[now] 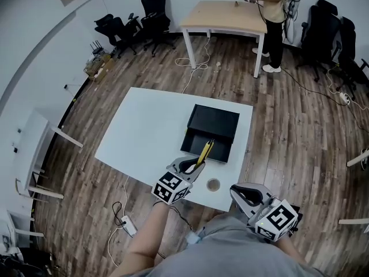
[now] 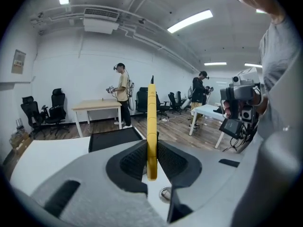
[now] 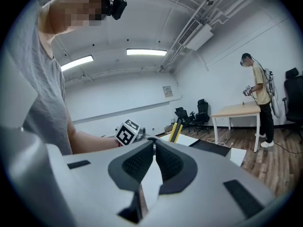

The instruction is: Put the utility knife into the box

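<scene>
A yellow utility knife (image 1: 206,149) is clamped between the pads of my left gripper (image 1: 196,165) and sticks out forward, its far end over the near edge of the open black box (image 1: 214,123) on the white table (image 1: 144,137). In the left gripper view the knife (image 2: 151,122) stands upright between the pads, with the box (image 2: 116,138) just beyond. My right gripper (image 1: 241,192) hangs by the table's near right corner, shut and empty. In the right gripper view its tips (image 3: 154,145) meet, and the knife (image 3: 176,132) shows ahead.
A round grommet hole (image 1: 213,184) lies in the table near its front edge. A wooden desk (image 1: 228,15) with a person (image 1: 278,16) beside it stands at the back. Office chairs (image 1: 155,10) line the far wall. A power strip (image 1: 128,227) and cables lie on the floor.
</scene>
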